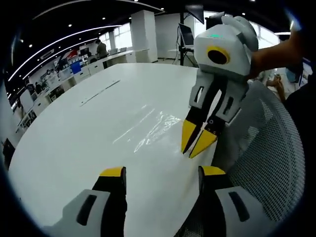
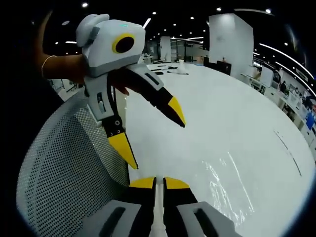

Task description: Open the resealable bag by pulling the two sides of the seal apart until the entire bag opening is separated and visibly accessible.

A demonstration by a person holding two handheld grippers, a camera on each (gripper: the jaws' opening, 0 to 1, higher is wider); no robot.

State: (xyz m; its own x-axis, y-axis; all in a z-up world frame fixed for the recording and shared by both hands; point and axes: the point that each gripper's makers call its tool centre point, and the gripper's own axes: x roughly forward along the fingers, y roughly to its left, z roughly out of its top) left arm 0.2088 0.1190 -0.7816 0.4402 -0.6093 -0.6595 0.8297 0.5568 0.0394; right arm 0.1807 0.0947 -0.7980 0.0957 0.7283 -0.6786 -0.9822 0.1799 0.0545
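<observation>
Bag (image 1: 157, 126) lies flat, clear and glossy, on the white table (image 1: 74, 143). In the left gripper view the right gripper (image 1: 196, 143) pinches its near edge; the right gripper view shows the left gripper (image 2: 155, 136), jaws apart, above a mesh chair (image 2: 69, 168).
</observation>
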